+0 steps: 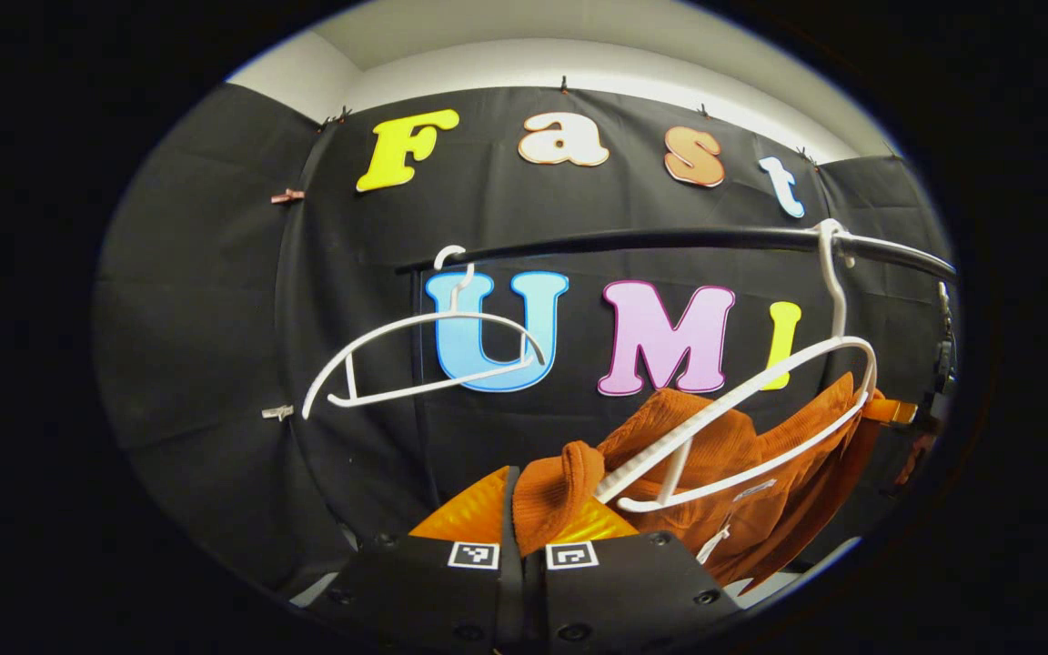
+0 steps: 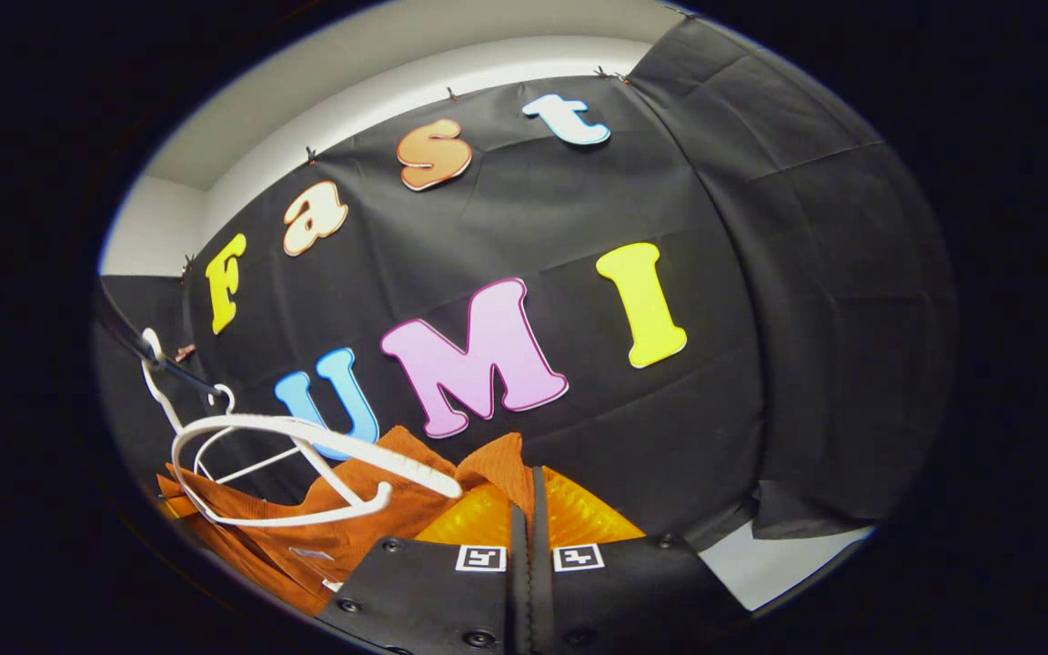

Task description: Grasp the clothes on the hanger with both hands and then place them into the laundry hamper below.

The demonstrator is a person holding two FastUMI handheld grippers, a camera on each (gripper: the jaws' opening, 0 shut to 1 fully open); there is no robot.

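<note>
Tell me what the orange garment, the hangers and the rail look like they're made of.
Orange garment: soft knit or mesh-like fabric, matte, judging by its fine ribbed texture and limp folds. Hangers: likely moulded plastic, smooth white with a slight sheen and thin rounded bars; coated wire is possible. Rail: probably metal tube, dark and glossy, with a highlight running along it.

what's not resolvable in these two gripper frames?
- Orange garment, left gripper view: lower part cut off by the image edge.
- Left hand-held gripper: shut on a fold of the garment, but how much cloth lies between the fingers is hidden by them.
- Right hand-held gripper, right gripper view: same doubt.
- Rail: right end blurred at the rim; a dark object there is too small to name.
</note>
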